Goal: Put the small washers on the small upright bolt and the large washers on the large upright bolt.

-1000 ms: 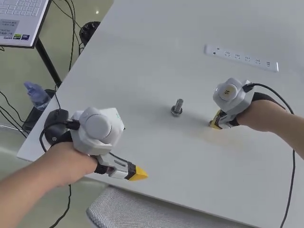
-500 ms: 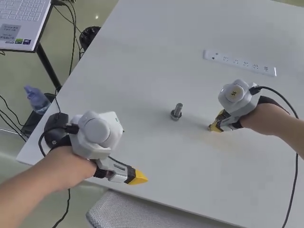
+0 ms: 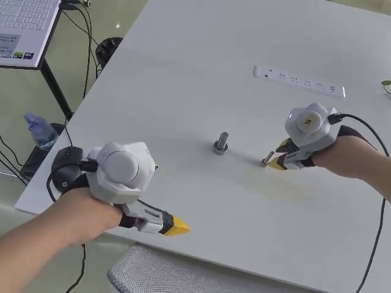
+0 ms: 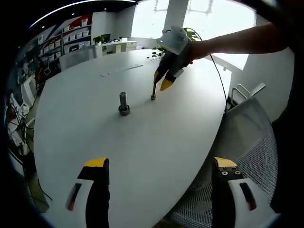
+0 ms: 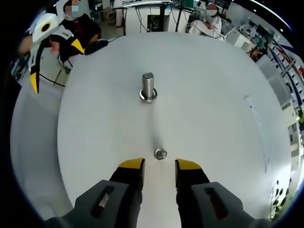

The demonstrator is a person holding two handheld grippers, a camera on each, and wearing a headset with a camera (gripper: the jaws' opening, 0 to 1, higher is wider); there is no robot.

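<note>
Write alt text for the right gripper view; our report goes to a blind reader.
The right gripper, jaws open, points at a small upright bolt just beyond its yellow tips on a white table. Farther ahead stands the large upright bolt; the left gripper shows open at upper left.

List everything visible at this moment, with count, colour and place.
table: one, white, workbench.
large bolt: one, grey, upright mid-table.
small bolt: one, grey, upright, right of large bolt.
power strip: one, white, far side of table.
laptop: one, pale, left of table.
water bottle: one, bluish, floor at left.
chair: one, grey mesh, near edge.
left gripper: grey, yellow-tipped, open, at near edge.
right gripper: same colours, open, just short of small bolt.
</note>
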